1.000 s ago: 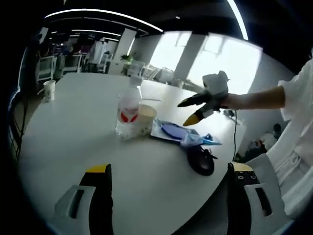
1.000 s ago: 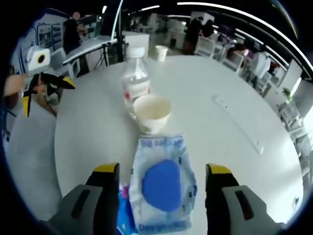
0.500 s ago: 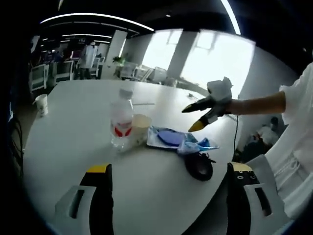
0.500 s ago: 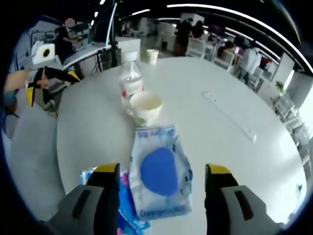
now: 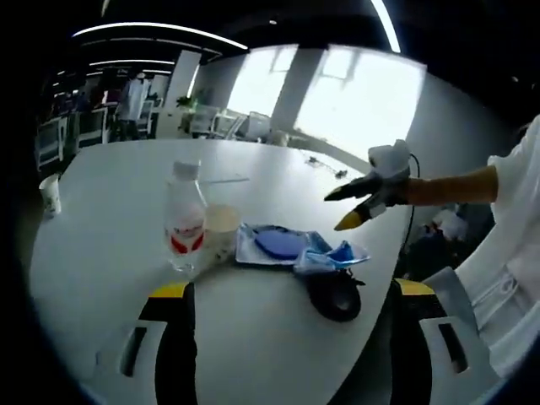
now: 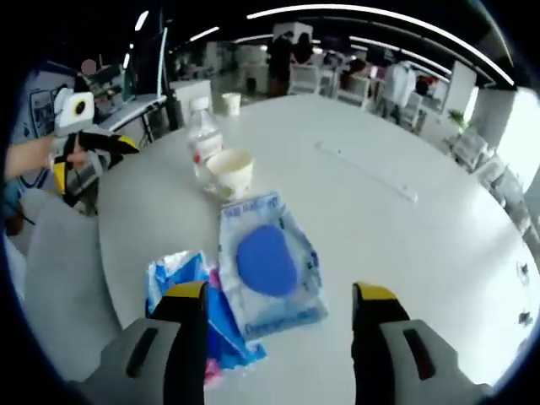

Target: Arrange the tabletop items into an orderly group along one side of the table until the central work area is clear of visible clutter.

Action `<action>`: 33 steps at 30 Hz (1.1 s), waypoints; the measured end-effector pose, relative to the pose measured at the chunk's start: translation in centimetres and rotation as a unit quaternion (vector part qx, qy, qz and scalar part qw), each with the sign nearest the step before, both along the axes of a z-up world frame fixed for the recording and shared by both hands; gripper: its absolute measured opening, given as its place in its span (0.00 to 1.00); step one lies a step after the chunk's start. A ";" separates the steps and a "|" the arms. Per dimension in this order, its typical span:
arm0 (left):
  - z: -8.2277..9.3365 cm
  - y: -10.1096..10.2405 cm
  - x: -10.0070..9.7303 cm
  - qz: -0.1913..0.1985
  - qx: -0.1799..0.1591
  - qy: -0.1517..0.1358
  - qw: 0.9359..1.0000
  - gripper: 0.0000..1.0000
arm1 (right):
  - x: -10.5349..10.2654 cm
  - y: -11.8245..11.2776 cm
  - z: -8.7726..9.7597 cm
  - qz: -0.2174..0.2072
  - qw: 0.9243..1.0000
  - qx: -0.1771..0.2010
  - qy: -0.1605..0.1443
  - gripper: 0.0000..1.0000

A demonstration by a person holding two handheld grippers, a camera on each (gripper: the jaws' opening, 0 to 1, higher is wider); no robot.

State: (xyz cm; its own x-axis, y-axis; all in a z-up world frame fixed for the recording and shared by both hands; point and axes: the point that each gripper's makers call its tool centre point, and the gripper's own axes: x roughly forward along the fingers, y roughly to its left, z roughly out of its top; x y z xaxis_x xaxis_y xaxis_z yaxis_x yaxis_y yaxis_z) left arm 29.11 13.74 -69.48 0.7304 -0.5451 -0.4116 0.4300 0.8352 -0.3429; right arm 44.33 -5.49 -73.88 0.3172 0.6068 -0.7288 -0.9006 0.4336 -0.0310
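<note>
On the white round table (image 5: 110,169) a clear water bottle (image 5: 185,221) with a red label stands next to a paper cup (image 5: 221,231). Right of them lie a clear packet holding a blue pad (image 5: 274,245), a crumpled blue wrapper (image 5: 333,256) and a black mouse-like item (image 5: 335,297). My left gripper (image 5: 291,288) is open, short of the group. My right gripper (image 5: 359,202) hovers open above the table's right edge. From its own view the right gripper (image 6: 280,292) stands open over the packet (image 6: 268,261), with the wrapper (image 6: 181,283), cup (image 6: 229,171) and bottle (image 6: 202,148) close by.
A second paper cup (image 5: 50,194) stands alone near the far left edge, also seen as the far cup (image 6: 229,103). A thin white strip (image 6: 367,171) lies on the bare table (image 6: 405,245). Chairs, desks and people fill the room behind. The left gripper (image 6: 84,156) shows off the table's left edge.
Both views have drawn back from the group, so the items look smaller and the blue wrapper has come into the right gripper view. The items themselves have not moved.
</note>
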 end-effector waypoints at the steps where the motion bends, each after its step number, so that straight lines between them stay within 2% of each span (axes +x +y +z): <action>1: 0.0 -0.2 0.2 -0.003 -0.001 -0.001 1.000 0.93 | 0.0 -0.3 0.0 -0.004 1.000 0.001 0.000 0.66; 4: 0.2 -1.3 0.7 -0.020 0.000 -0.013 1.000 0.93 | -0.4 -1.4 0.1 -0.016 1.000 0.002 0.002 0.66; 10: -0.4 -2.9 1.4 -0.045 -0.003 -0.006 0.999 0.93 | -0.8 -3.8 0.2 -0.049 0.999 0.005 0.003 0.65; 16: -0.7 -3.4 1.4 -0.053 -0.005 -0.001 0.999 0.93 | -1.7 -5.8 -0.3 -0.071 0.997 0.002 0.010 0.65; 22: -0.9 -3.4 1.0 -0.052 -0.004 0.005 0.999 0.93 | -2.2 -6.4 -0.6 -0.086 0.996 0.004 0.017 0.65; 30: -0.8 -2.3 0.5 -0.037 0.001 0.005 0.999 0.93 | -3.2 -5.9 -1.5 -0.107 0.993 0.029 0.051 0.64; 33: -1.0 -1.8 0.3 -0.035 0.005 0.008 0.999 0.93 | -3.5 -5.8 -2.2 -0.107 0.992 0.025 0.059 0.64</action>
State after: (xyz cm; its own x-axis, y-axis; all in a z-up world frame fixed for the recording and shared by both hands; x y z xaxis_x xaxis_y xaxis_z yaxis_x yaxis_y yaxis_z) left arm 29.37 11.95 -70.52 0.6832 -0.5912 -0.4287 0.4823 0.8061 -0.3429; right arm 40.79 -11.25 -76.05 0.3573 0.5716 -0.7387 -0.7835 0.6139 0.0961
